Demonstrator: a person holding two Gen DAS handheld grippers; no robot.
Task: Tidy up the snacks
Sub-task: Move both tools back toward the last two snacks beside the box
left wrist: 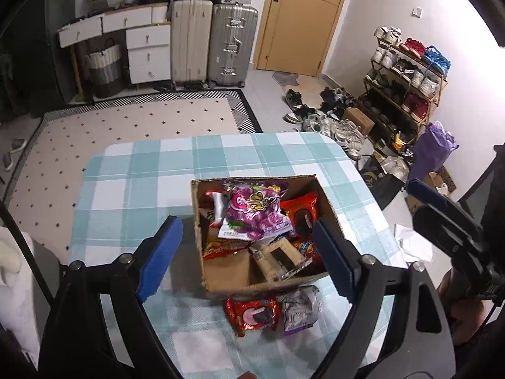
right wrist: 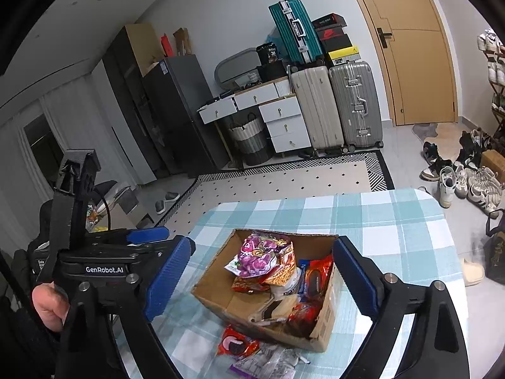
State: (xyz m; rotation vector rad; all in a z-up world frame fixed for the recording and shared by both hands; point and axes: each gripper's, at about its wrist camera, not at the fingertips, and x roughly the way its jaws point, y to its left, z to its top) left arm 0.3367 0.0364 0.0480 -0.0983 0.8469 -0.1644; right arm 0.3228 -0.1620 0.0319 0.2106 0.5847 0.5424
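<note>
A cardboard box (left wrist: 202, 240) (right wrist: 217, 281) stands on the checked table, filled with snack packets. A purple packet (left wrist: 255, 211) (right wrist: 258, 257) lies on top, with red packets (left wrist: 300, 211) beside it. Two packets lie on the table in front of the box: a red one (left wrist: 252, 314) (right wrist: 236, 344) and a silver-purple one (left wrist: 300, 311) (right wrist: 268, 363). My left gripper (left wrist: 249, 260) is open and empty, held above the box's near side. My right gripper (right wrist: 262, 281) is open and empty, over the box. The left gripper also shows in the right wrist view (right wrist: 148, 235).
The table wears a teal-and-white checked cloth (left wrist: 142, 177) (right wrist: 394, 221). Beyond it lie a dotted rug (left wrist: 126, 120), suitcases (left wrist: 214, 44), a white drawer unit (left wrist: 148, 50), a door (left wrist: 303, 15) and a shoe rack (left wrist: 407, 75) with shoes on the floor.
</note>
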